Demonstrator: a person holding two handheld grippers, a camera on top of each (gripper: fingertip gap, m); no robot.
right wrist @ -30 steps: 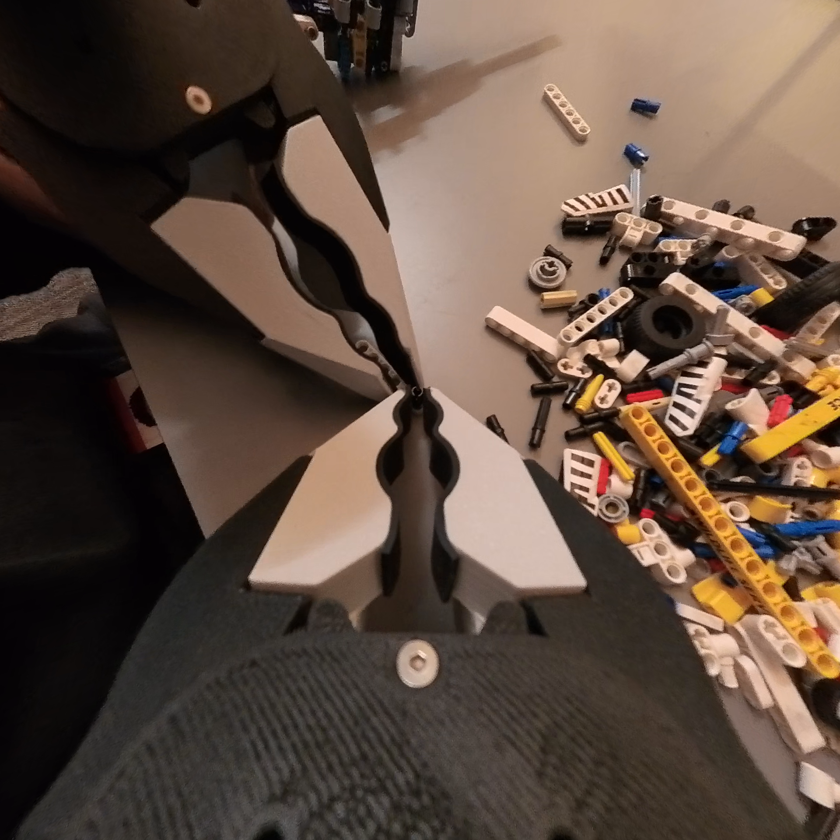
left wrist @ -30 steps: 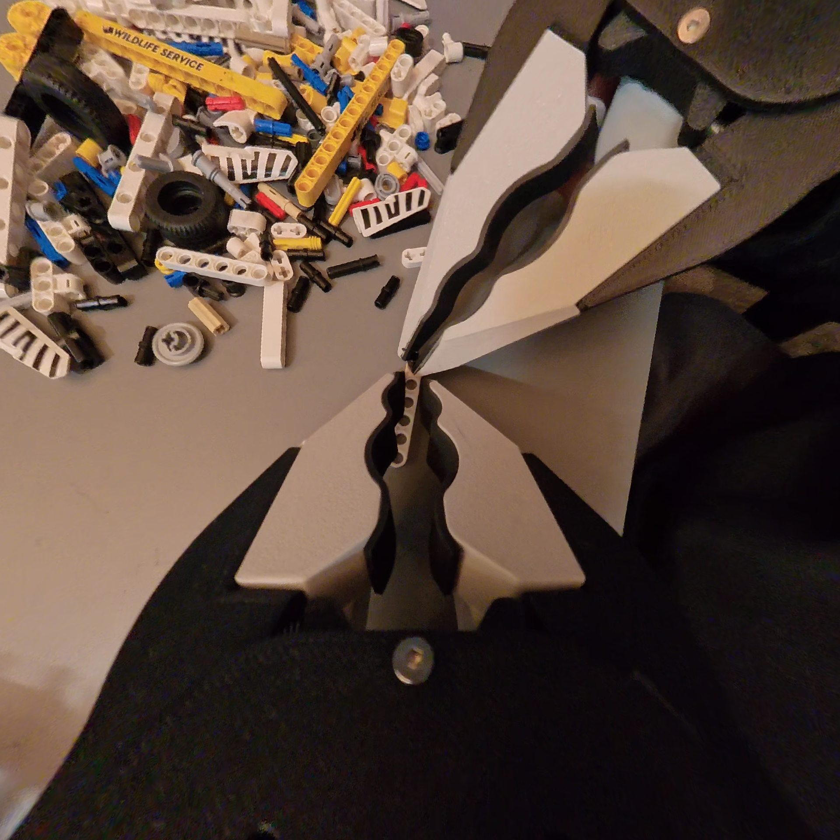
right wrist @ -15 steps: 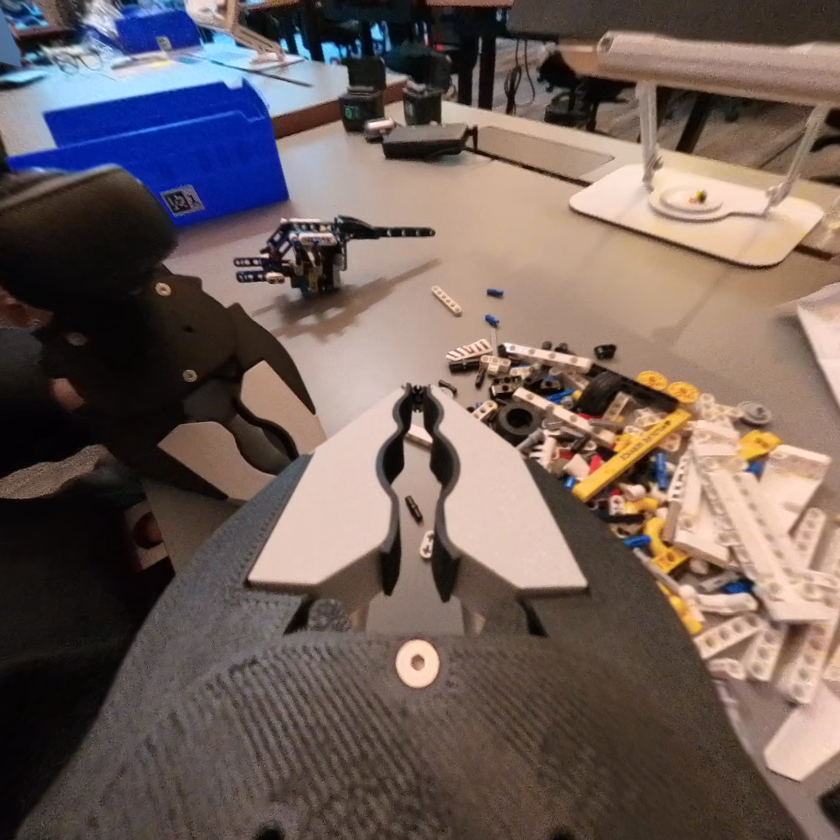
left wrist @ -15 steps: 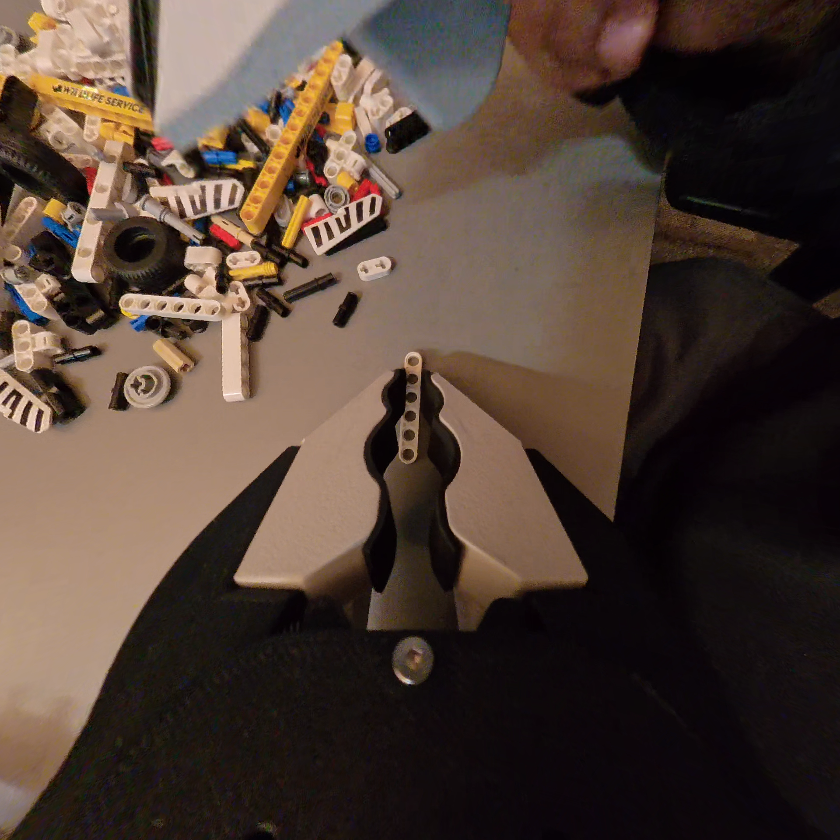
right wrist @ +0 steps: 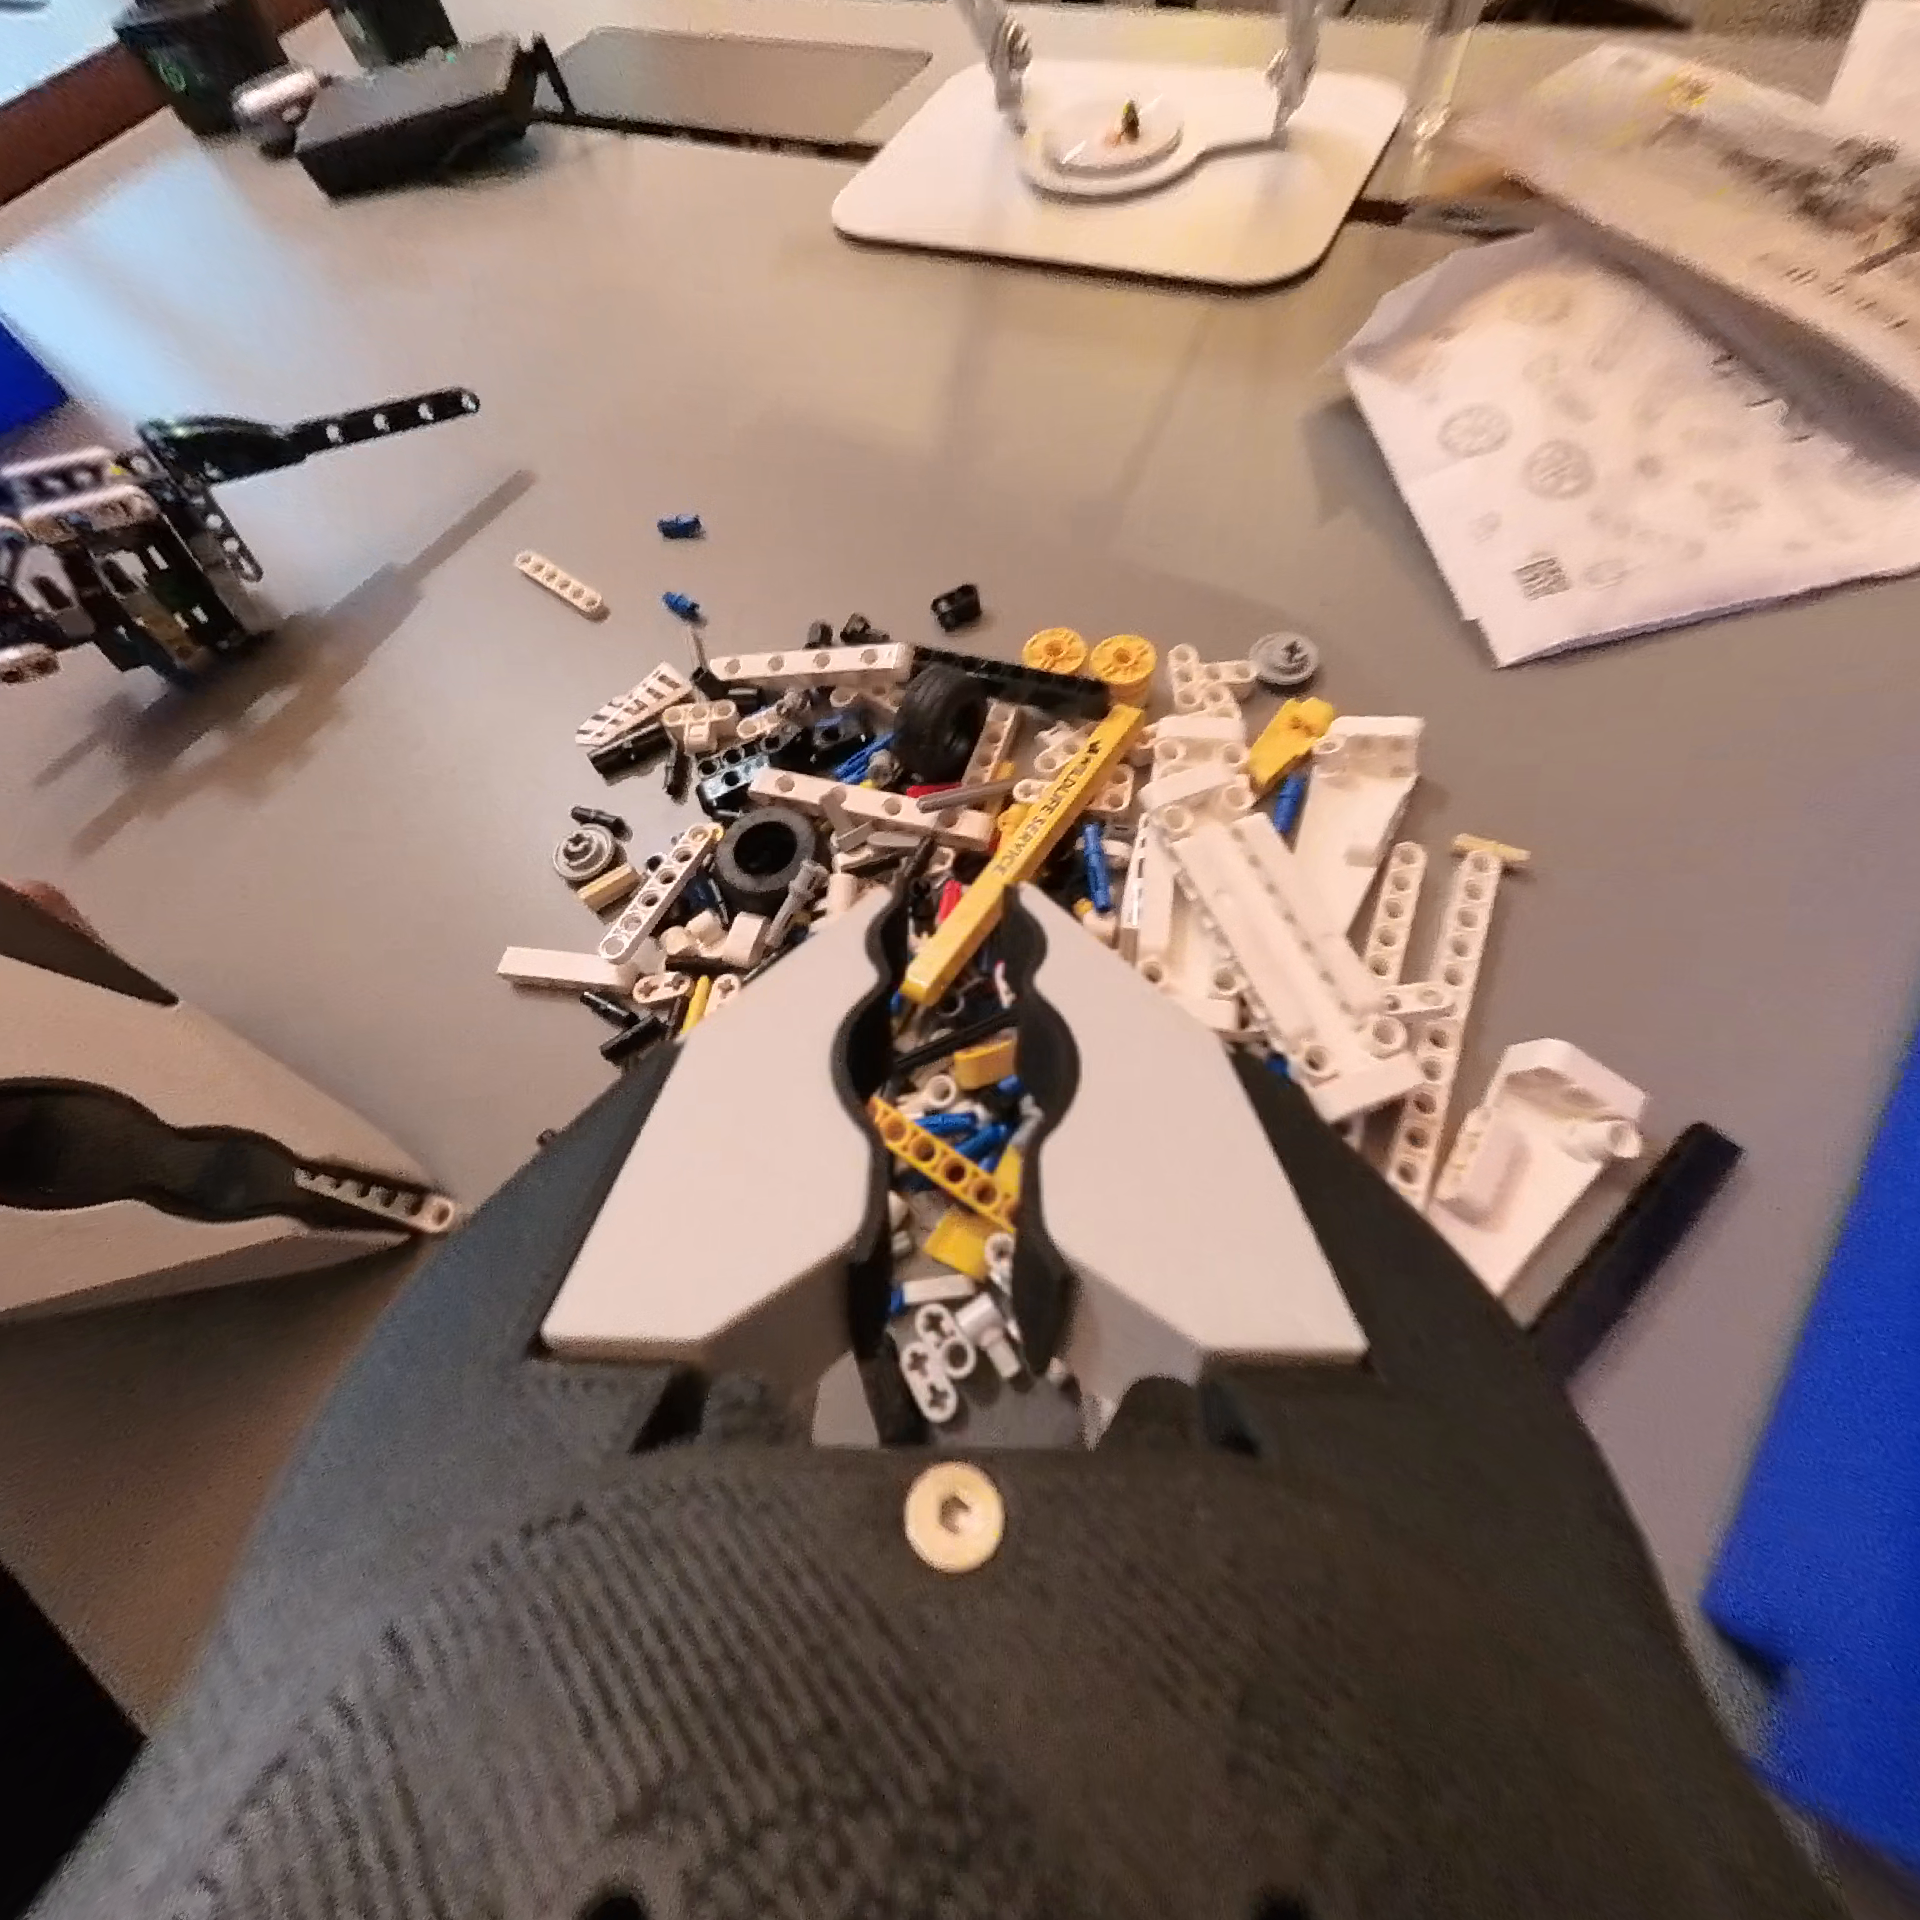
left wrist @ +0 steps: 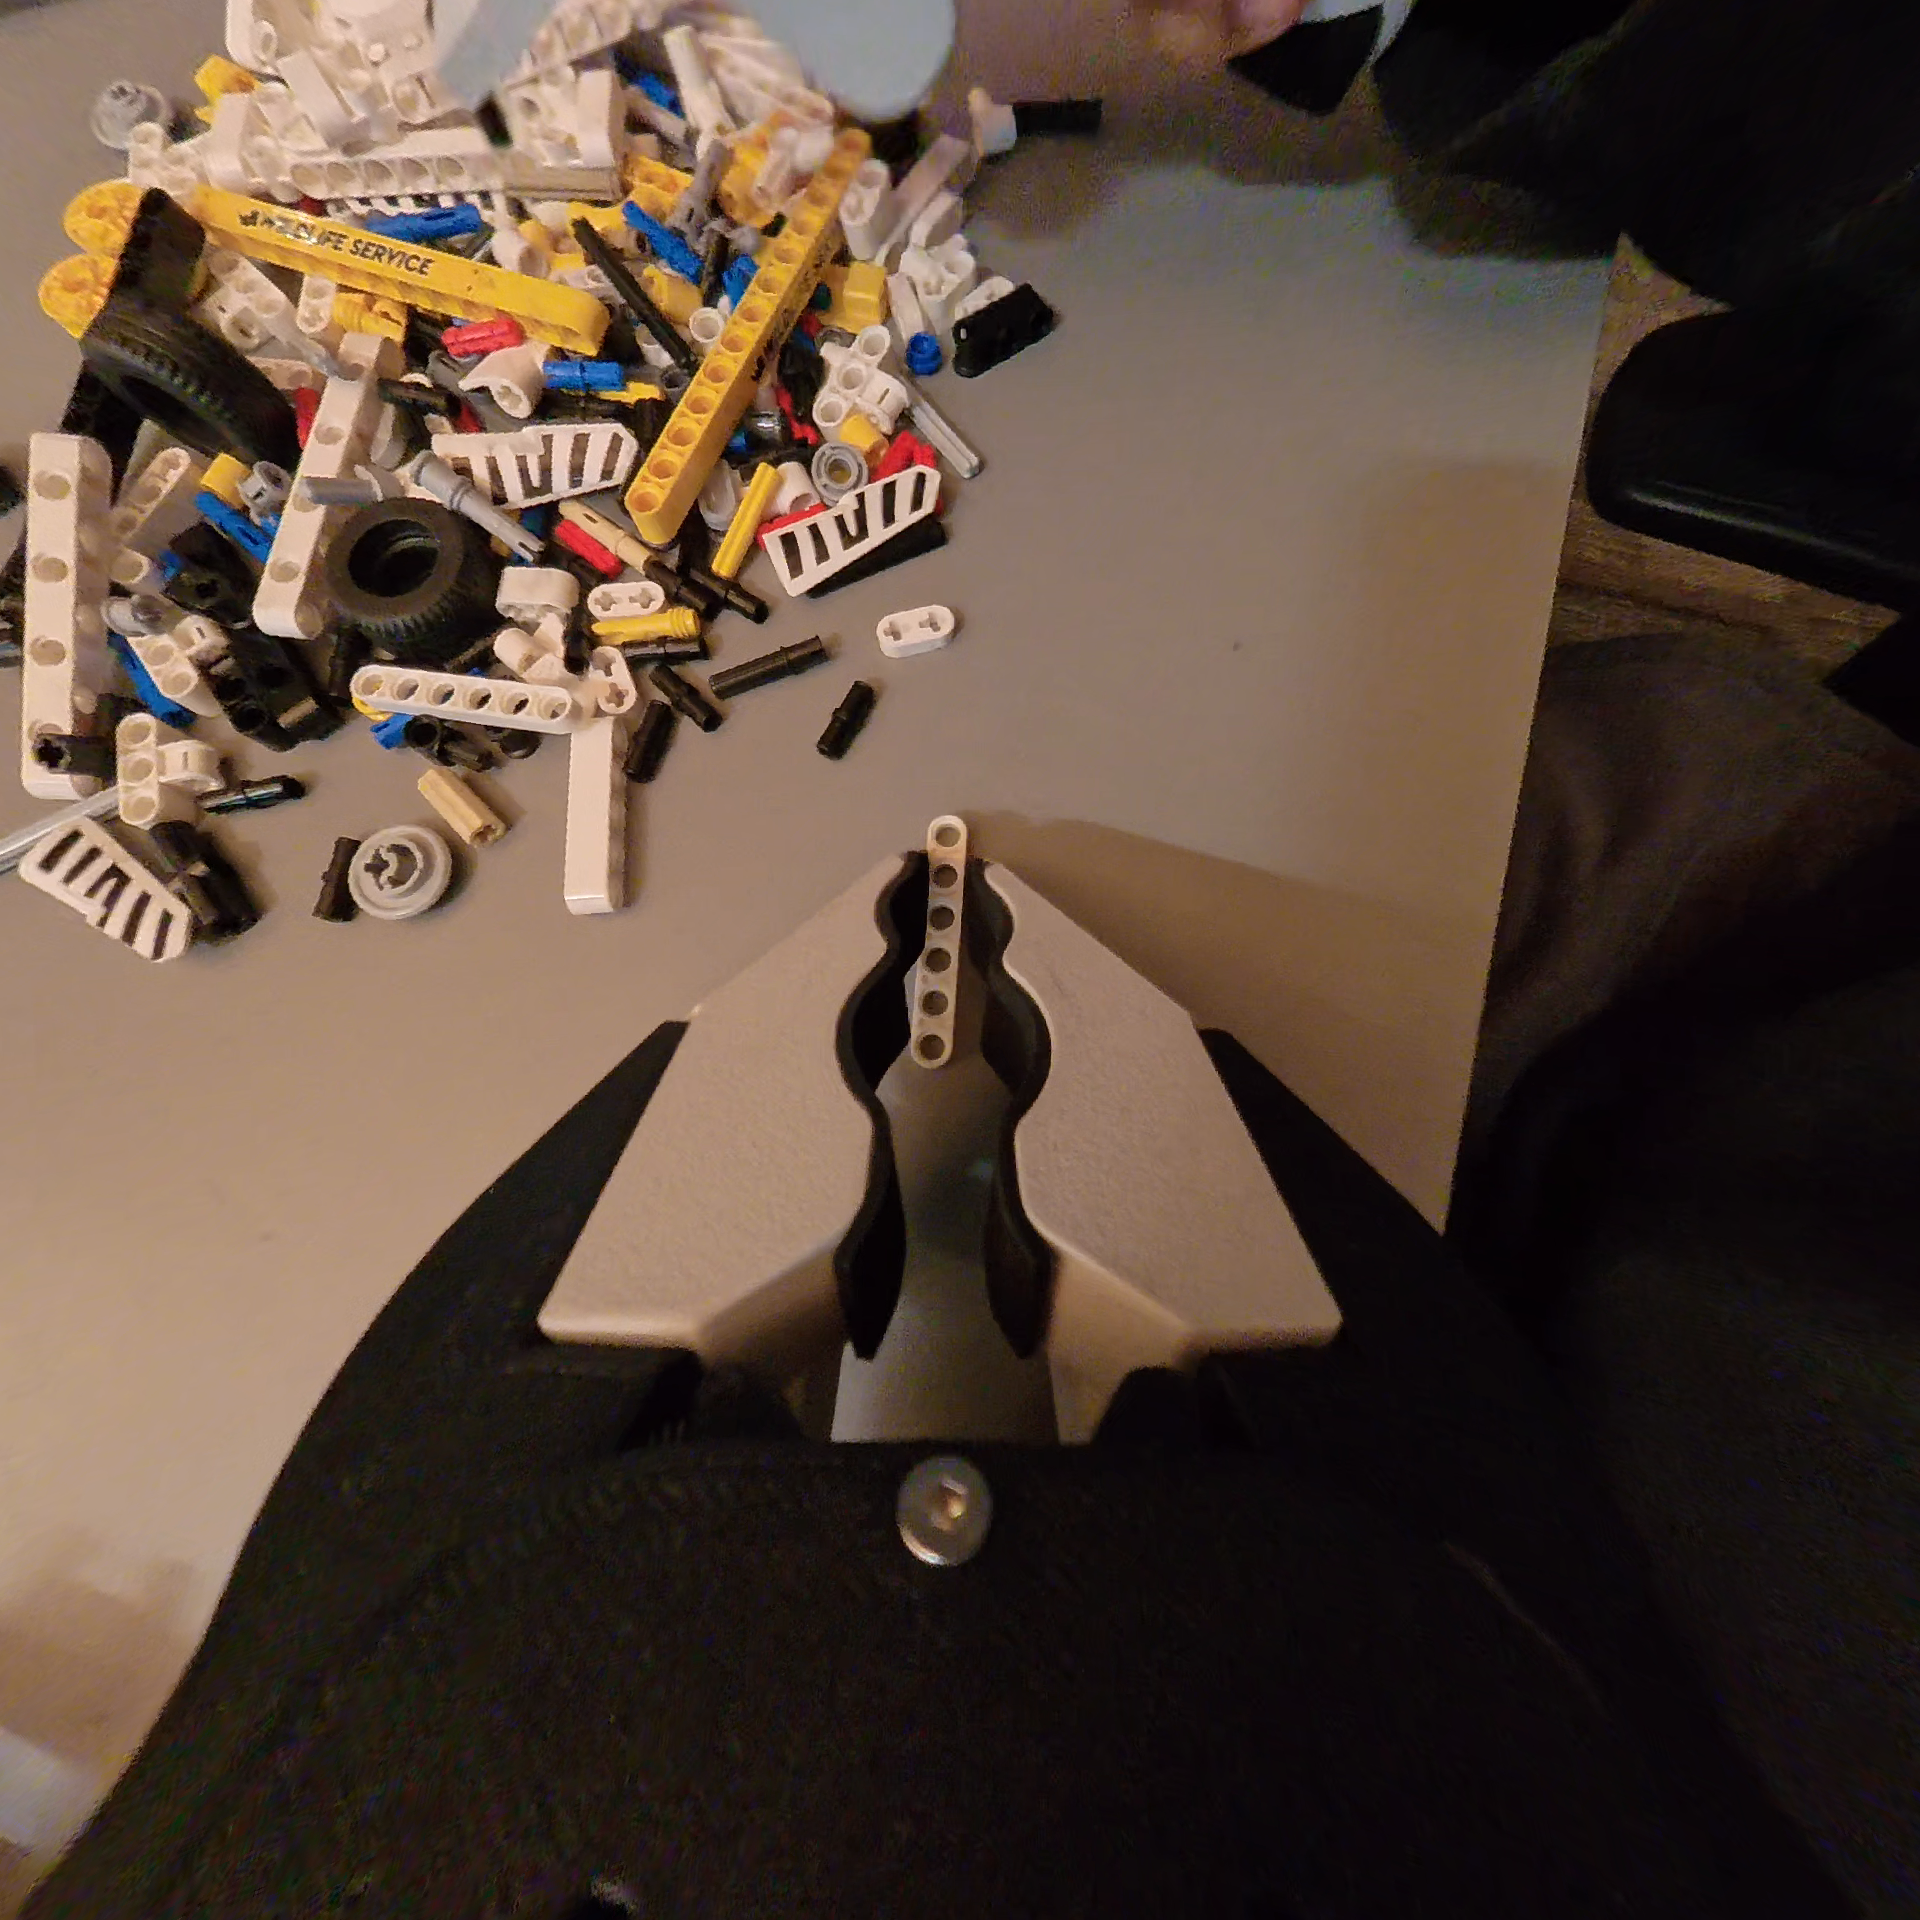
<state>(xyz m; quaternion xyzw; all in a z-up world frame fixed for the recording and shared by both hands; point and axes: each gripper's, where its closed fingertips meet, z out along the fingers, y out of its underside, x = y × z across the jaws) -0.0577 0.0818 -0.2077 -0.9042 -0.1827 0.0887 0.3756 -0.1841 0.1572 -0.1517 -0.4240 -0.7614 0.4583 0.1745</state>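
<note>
In the left wrist view, I am holding my left tool (left wrist: 943, 868) above the grey table (left wrist: 1195, 582), and it is gripping a thin white beam with holes (left wrist: 938, 940). The beam is lying along the two fingers, pinched only near the tips, with one end standing out a little past them and the other end hanging free in the wider hollow between the fingers. The pile of building pieces (left wrist: 499, 436) is lying well apart from it, up and to the left, with a black tyre (left wrist: 400, 566), a long yellow beam (left wrist: 748, 332) and some black pins at its border. I think the grip is quite narrow here, so the beam could turn or slip out if I am tilting the tool or knocking the free end against something. In the right wrist view, my right tool (right wrist: 956, 914) is hanging over the same pile (right wrist: 1039, 831), a little open and holding nothing; through the gap I am seeing only loose pieces that are lying below, among them a yellow bar with printing (right wrist: 1049, 831). The left tool with its white beam (right wrist: 374, 1203) is showing at the left edge, near mine. This view is blurred, so I cannot judge well how high I am above the pile. If I am coming down carelessly, the fingers could push the heap apart, or close on several pieces together. A small dark model (right wrist: 135, 561) is standing far off to the left, and printed sheets (right wrist: 1662, 416) are lying at the right.
</note>
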